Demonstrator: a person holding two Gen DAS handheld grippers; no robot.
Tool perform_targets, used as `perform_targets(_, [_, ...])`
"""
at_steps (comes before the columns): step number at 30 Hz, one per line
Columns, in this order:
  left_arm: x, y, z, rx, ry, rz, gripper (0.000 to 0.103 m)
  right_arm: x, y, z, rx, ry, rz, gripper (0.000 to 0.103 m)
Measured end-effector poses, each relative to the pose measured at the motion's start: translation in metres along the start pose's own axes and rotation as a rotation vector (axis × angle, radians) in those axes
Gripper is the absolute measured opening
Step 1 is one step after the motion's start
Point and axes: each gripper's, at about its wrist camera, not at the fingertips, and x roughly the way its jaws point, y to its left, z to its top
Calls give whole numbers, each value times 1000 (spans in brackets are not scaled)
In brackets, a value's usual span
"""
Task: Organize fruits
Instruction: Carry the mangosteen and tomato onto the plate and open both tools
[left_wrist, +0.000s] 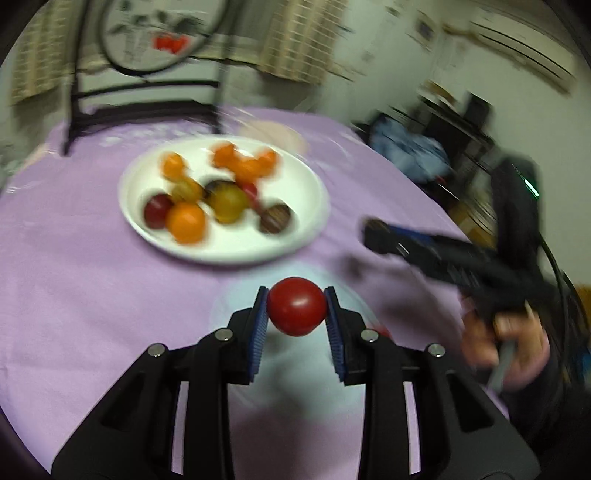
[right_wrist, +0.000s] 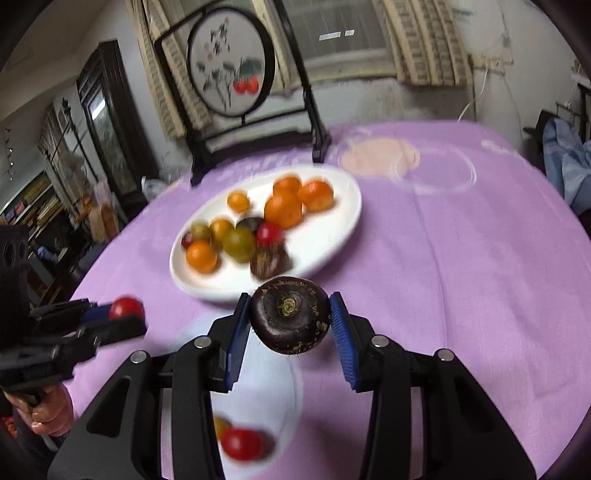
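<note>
Two grippers, left gripper (left_wrist: 296, 308) and right gripper (right_wrist: 290, 318), show no readable writing.

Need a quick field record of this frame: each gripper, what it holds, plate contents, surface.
left gripper: shut on red tomato
right gripper: shut on dark water chestnut
white plate: mixed fruits, orange, red, green-yellow and dark brown
nearer dish: pale, below the grippers, holds a red tomato and an orange piece
surface: purple tablecloth
image quality: motion blur in both views
</note>
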Motion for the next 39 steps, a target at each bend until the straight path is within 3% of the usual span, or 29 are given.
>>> perform_targets(3, [20, 8, 35, -57, -53, 116, 30, 13, 1, 19, 21, -67, -11, 43])
perform_targets(6, [43, 13, 62, -60, -70, 223, 30, 35, 1, 36, 28, -76, -20, 43])
perform_targets(11, [67, 21, 75, -61, -47, 296, 30, 71, -5, 48, 47, -18, -11, 44])
perform_targets(13, [68, 26, 77, -71, -42, 325, 33, 77, -6, 50, 47, -9, -2, 48])
perform_targets(15, [67, 31, 76, -91, -57, 349, 81, 73, -3, 50, 29, -14, -10, 53])
perform_targets(17, [53, 32, 72, -98, -117, 401, 87, 61, 0, 48, 12, -24, -1, 56])
perform_targets(20, [41, 31, 67, -91, -123, 414, 94, 39, 8, 42, -18, -27, 58, 56])
perform_targets(24, [29, 27, 59, -80, -118, 438, 97, 20, 22, 24, -117, -9, 87, 60])
perform_targets(29, [21, 18, 52, -27, -126, 480, 100, 3, 40, -10, -335, 70, 69, 60])
perform_targets(33, [17, 20, 40, -9, -81, 516, 100, -19, 43, -31, -468, 100, 136, 61])
perform_targets(36, [10, 23, 31, -15, -78, 545, 100, -31, 43, -41, -547, 114, 172, 61])
perform_targets(39, [3, 24, 26, -30, -91, 525, 100, -33, 43, -47, -572, 137, 170, 61])
